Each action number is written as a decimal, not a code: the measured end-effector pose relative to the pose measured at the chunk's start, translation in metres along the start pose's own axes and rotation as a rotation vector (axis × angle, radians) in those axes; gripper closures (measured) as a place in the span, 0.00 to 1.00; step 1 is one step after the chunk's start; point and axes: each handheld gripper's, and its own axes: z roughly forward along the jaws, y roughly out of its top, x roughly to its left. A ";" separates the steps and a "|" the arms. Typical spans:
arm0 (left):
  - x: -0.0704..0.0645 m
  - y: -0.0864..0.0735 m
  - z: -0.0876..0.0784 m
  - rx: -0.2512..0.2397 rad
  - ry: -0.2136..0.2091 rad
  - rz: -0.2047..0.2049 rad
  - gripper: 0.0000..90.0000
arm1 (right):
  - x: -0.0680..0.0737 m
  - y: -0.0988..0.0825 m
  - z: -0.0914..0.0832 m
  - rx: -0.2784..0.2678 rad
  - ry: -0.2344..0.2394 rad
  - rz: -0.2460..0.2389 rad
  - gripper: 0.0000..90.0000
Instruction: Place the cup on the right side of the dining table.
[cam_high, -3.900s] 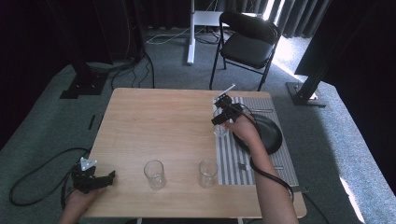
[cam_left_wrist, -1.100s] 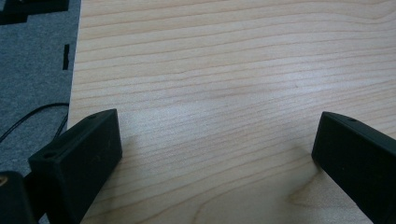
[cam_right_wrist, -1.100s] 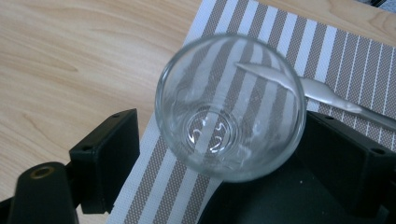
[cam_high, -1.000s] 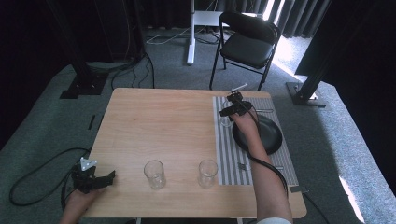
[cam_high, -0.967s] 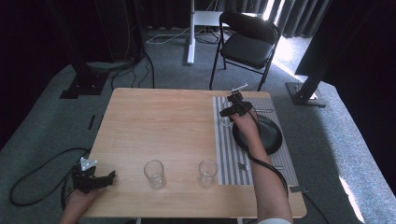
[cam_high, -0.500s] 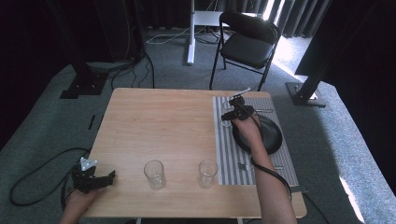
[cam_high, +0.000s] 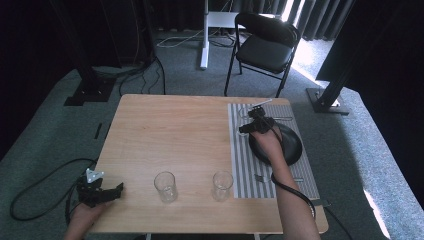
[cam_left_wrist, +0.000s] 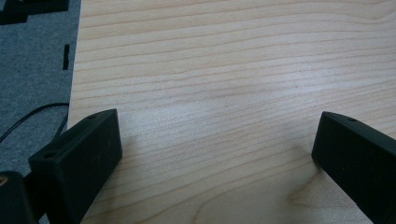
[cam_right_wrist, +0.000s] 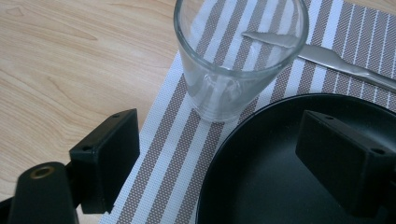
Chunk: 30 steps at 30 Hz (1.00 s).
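One glass (cam_right_wrist: 240, 56), upright on the striped mat (cam_right_wrist: 173, 163), stands just ahead of my right gripper (cam_right_wrist: 243, 163); jaws spread, empty. Black plate (cam_right_wrist: 299, 177) lies beneath them.

Daylight enters at the top right of the high view, past the curtains (cam_high: 320, 20); the surroundings are dark. The table (cam_high: 170, 130) is evenly lit, shadows soft. In the gripper views a pale sheen lies on the wood (cam_left_wrist: 233, 93); near jaws slightly soft, glass (cam_right_wrist: 236, 60) sharp, no motion blur

Wooden table (cam_high: 175, 130) bears striped placemat (cam_high: 242, 155) and two glasses (cam_high: 165, 186).
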 end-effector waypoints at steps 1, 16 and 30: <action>0.000 0.000 0.000 0.000 0.000 0.000 0.02 | -0.001 -0.003 -0.002 -0.009 -0.002 -0.002 0.15; 0.000 0.000 0.000 0.000 0.000 -0.001 0.02 | -0.006 -0.023 -0.004 -0.016 0.021 0.017 0.15; 0.000 0.000 0.000 0.000 0.000 0.000 0.02 | -0.008 -0.043 -0.011 -0.035 0.027 0.029 0.15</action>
